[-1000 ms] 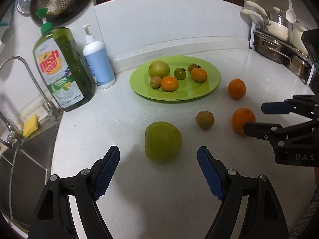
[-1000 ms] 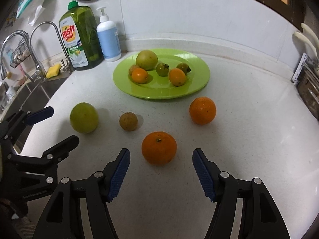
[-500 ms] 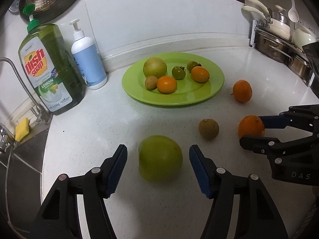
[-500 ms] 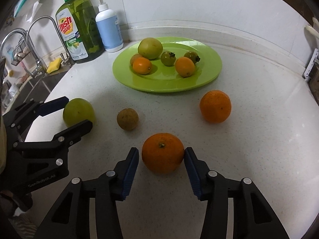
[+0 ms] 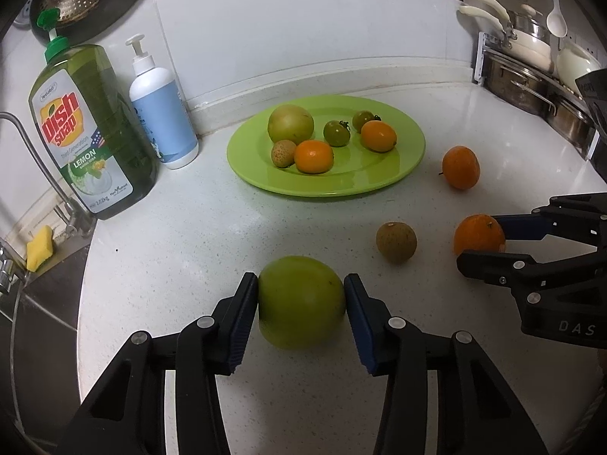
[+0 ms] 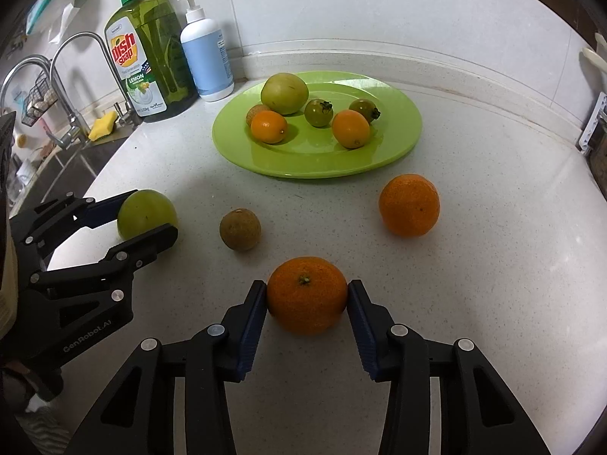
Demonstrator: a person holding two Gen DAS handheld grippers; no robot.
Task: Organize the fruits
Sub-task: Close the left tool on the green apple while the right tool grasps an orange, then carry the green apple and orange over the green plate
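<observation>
The green fruit [image 5: 301,301] sits on the white counter [image 5: 189,250], square between the blue pads of the left gripper [image 5: 301,303], which have just been closing and now press its two sides. The near orange [image 6: 306,295] is caught the same way in the right gripper [image 6: 306,297], whose jaws have also just been closing onto it. Both grippers slant down toward the counter. In the left wrist view, a brown round fruit [image 5: 396,242] lies at 2 o'clock from the green fruit, and a second orange [image 5: 460,167] beyond it. The green plate [image 5: 341,185] at 12 o'clock holds six small fruits. A dish soap bottle [image 5: 87,132] stands at 10 o'clock, a white pump bottle [image 5: 163,113] just beside it.
</observation>
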